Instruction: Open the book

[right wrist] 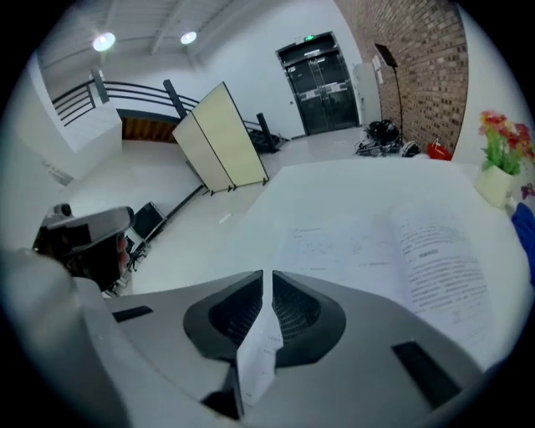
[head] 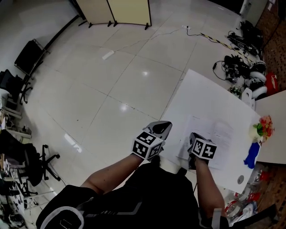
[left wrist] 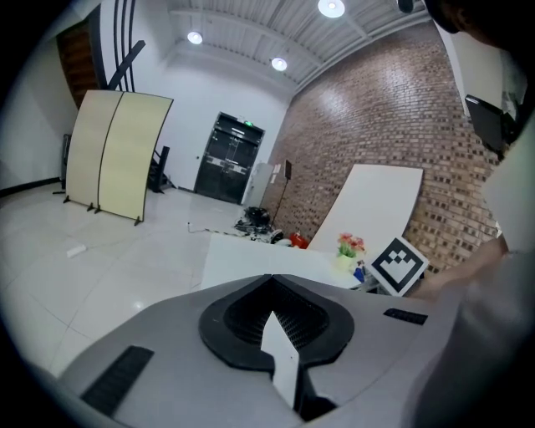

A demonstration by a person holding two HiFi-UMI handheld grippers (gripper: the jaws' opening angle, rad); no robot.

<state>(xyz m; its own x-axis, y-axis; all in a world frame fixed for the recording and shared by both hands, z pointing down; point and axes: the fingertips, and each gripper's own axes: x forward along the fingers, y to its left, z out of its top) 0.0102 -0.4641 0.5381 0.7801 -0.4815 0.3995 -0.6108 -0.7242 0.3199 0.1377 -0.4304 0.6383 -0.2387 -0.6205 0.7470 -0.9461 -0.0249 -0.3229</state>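
Floor (head: pixel 111 80) is the biggest thing here: pale glossy tiles filling most of the head view. There's a cream folding screen (head: pixel 116 11) at the far end, black office chairs (head: pixel 27 58) along the left, and a tangle of cables and gear (head: pixel 243 67) off to the right.

Next is the white surface (head: pixel 201 94), which runs diagonally on the right side. The book (head: pixel 219 134) is already lying open and flat on it, close to the near edge, with printed pages facing up. In the right gripper view you can see the text on the right-hand page.

The person's forearms come in from the bottom. The left gripper (head: pixel 161 128) hangs over the floor just beside the surface's left edge, not touching the book. Its fingers are clenched together with nothing from the scene between them, just a thin white strip standing upright in the seam.

The right gripper (head: pixel 195 139) sits over the near-left part of the book, angled down at it. Its fingers are clenched too, and it has the same kind of thin white strip in the seam. I honestly can't tell if that's a page or part of the gripper.

Small stuff: a little pot of flowers (head: pixel 263 126) stands near the right edge of the surface, well apart from the book, and there's a blue thing (head: pixel 252 154) just beside it
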